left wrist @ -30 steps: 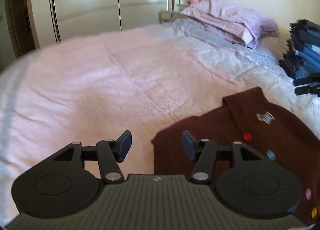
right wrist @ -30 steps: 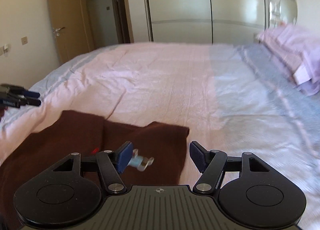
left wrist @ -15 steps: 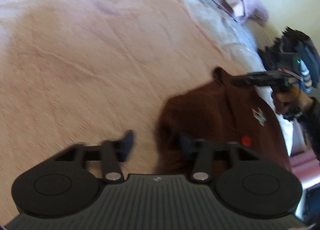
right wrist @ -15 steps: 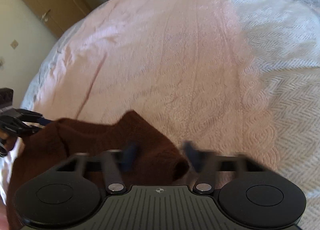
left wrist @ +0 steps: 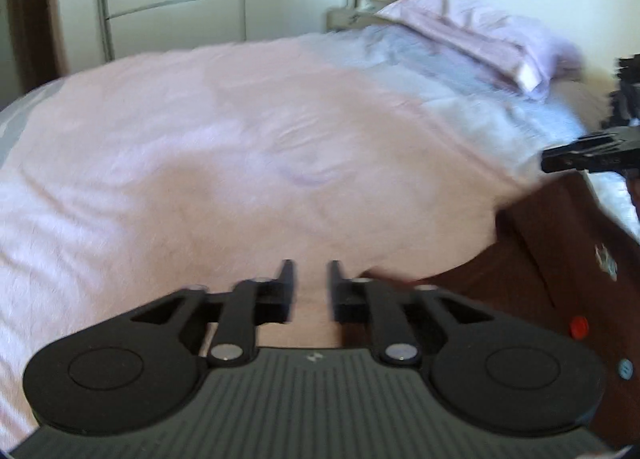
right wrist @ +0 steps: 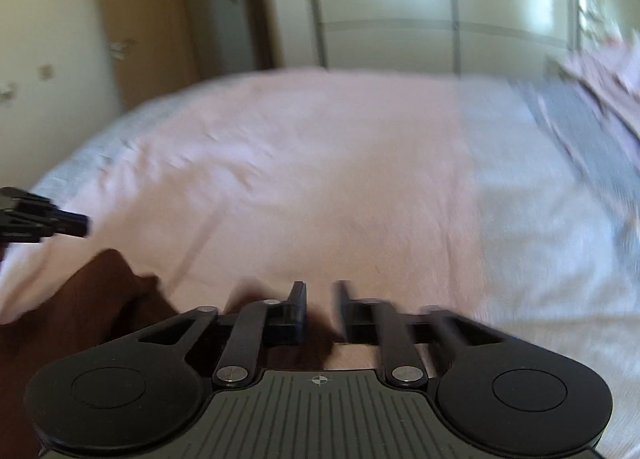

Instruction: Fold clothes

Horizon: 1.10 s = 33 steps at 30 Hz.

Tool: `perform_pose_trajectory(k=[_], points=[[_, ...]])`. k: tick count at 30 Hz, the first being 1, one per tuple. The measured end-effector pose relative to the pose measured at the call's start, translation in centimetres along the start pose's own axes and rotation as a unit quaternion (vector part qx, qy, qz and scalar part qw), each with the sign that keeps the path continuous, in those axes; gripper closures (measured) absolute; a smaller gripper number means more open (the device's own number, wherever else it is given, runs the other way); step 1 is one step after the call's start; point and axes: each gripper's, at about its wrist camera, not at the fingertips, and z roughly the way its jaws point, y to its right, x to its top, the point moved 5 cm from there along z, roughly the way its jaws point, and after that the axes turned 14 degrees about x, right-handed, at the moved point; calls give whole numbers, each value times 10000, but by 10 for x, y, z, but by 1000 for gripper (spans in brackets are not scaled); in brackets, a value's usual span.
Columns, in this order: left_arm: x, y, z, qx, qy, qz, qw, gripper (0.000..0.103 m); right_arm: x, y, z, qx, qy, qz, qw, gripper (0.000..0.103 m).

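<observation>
A dark brown sweater (left wrist: 552, 271) with coloured buttons lies on the pink bed cover, at the right in the left wrist view and at the lower left in the right wrist view (right wrist: 80, 311). My left gripper (left wrist: 310, 271) has its jaws nearly closed at the sweater's left corner; brown cloth shows beside the right finger. My right gripper (right wrist: 322, 291) has its jaws nearly closed at the sweater's right corner, with cloth showing beneath them. Each gripper appears in the other's view at the edge, the right in the left wrist view (left wrist: 580, 157) and the left in the right wrist view (right wrist: 44, 219). Both views are blurred.
The bed (left wrist: 200, 179) is wide, pink with a grey-blue band (right wrist: 540, 199). Lilac pillows (left wrist: 480, 35) lie at its head. A pile of dark folded clothes (left wrist: 630, 91) sits at the right edge. Wardrobe doors (right wrist: 400, 3) and a wooden door (right wrist: 140, 19) stand behind.
Both grippers went from wide open to nearly closed at the sweater's near corners. Both cameras dipped towards the bed, then tilted back up.
</observation>
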Motion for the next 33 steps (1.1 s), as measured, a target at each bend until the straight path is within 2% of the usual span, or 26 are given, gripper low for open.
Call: perform_pose_trajectory(k=[1,2,6,10,14,17,21,24,27,29,30,33], points=[[-2,0,6,-132,-102,-98,9998,70,-3,7,5,-35,-20,96,9999,42],[-6,0,12,-288,-210,-209,9991,70,-7,13,4,69,39,222,9997,39],[-17,2,36,-887,-624,-571,9925,67,-24,36,15,300,-205,689,9970,39],[-21,19,43,-1341,-920,-384,9859,67,-39,50,26,350,-615,952,9929,39],[-20,14,18,-1118,-468,138,9925,66,-47,48,15,381,-623,937,9929,39],[-27,-2,7,-756,-515,467,9947,66,-49,42,9,396,-598,932,9931,39],[-45,13,-9,-1132,-766,1059,9849,66,-45,27,9,249,-457,793,9955,39],[-55,42,-15,-829,-481,1920,9767,66,-40,16,11,184,-339,734,9966,39],[-64,67,-11,-171,-139,2825,9590,66,-38,7,12,211,-298,712,9968,39],[-63,73,-5,160,39,3001,9538,65,-37,3,13,194,-284,675,9971,39],[-60,73,-2,296,140,2975,9542,65,-36,2,13,175,-250,678,9972,39],[-37,51,-3,913,532,2470,9632,65,-34,2,10,119,-146,689,9974,39]])
